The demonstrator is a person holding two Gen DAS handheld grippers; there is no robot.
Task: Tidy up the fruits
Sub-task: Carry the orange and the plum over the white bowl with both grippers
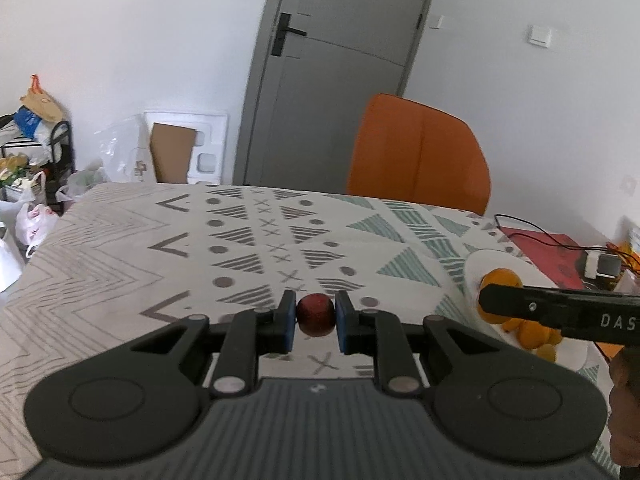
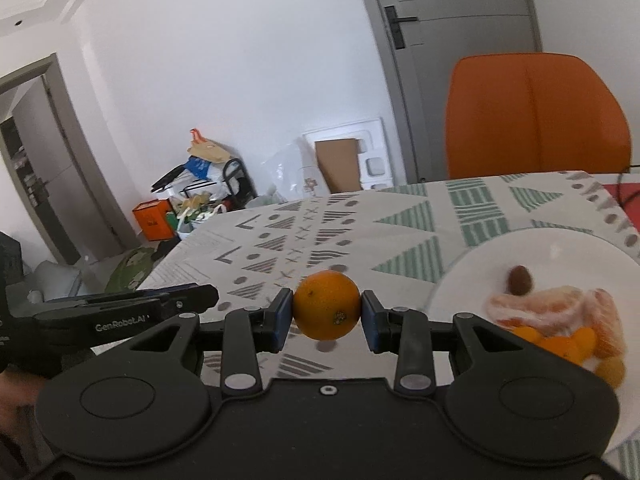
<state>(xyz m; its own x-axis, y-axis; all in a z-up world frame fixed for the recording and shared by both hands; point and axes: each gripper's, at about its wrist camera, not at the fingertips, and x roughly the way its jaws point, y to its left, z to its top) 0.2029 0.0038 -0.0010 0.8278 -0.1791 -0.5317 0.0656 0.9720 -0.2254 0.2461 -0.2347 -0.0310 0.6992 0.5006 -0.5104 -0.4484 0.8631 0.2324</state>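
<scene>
**Two fruits held above the patterned table**

A small dark red fruit (image 1: 315, 314) is pinched between the blue pads (image 1: 289, 322) of the left gripper (image 1: 315, 318), whose jaws are drawn close together on it. The fruit is held clear of the tablecloth (image 1: 120, 248), which lies below and ahead of the fingers. To the right of this gripper a white plate (image 1: 496, 258) is seen, with a heap of small orange fruits (image 1: 532, 334) on it, partly hidden by the black body of the other gripper (its tip reaches in from the right edge).

An orange (image 2: 327, 305) is clamped between the pads of the right gripper (image 2: 327, 312), one pad pressed on each side of it. It is carried above the cloth, and a faint shadow is cast below it. Just right of this gripper the white plate (image 2: 472, 280) is seen again; on it lie peeled citrus segments (image 2: 560, 308), several small orange fruits (image 2: 560, 346) and one small brown fruit (image 2: 520, 280) (blurred, so its kind cannot be told). The left gripper's side is seen at the lower left.

Beyond the far table edge an orange chair (image 1: 420, 152) is placed, ahead and right of the left gripper, with a grey door (image 1: 340, 68) behind.
</scene>
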